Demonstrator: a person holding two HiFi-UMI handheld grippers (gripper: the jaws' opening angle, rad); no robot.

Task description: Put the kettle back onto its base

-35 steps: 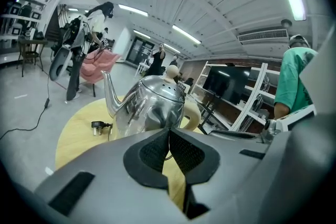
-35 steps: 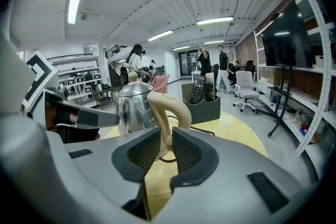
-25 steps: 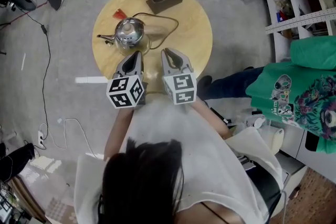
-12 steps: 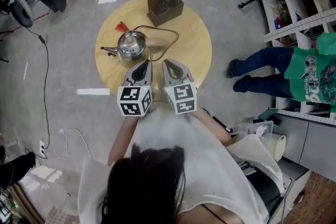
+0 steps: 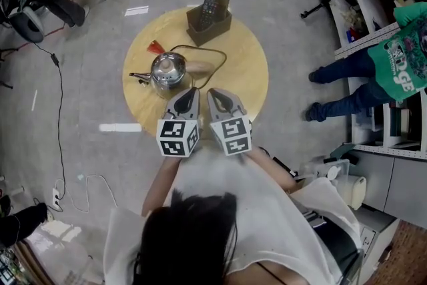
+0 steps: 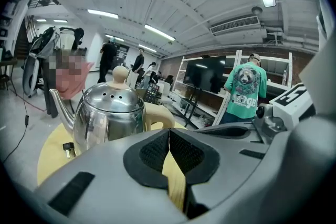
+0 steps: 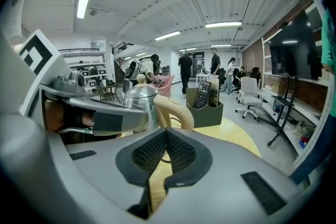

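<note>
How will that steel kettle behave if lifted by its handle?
The kettle looks like polished metal, so probably rigid and slippery; the cream handle seems the safer grip. With the handle on one side and the spout opposite, it may tilt when lifted. Contents hidden, weight unknown.

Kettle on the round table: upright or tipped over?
Upright. In the left gripper view the kettle stands on the table with its lid knob pointing straight up.
</note>
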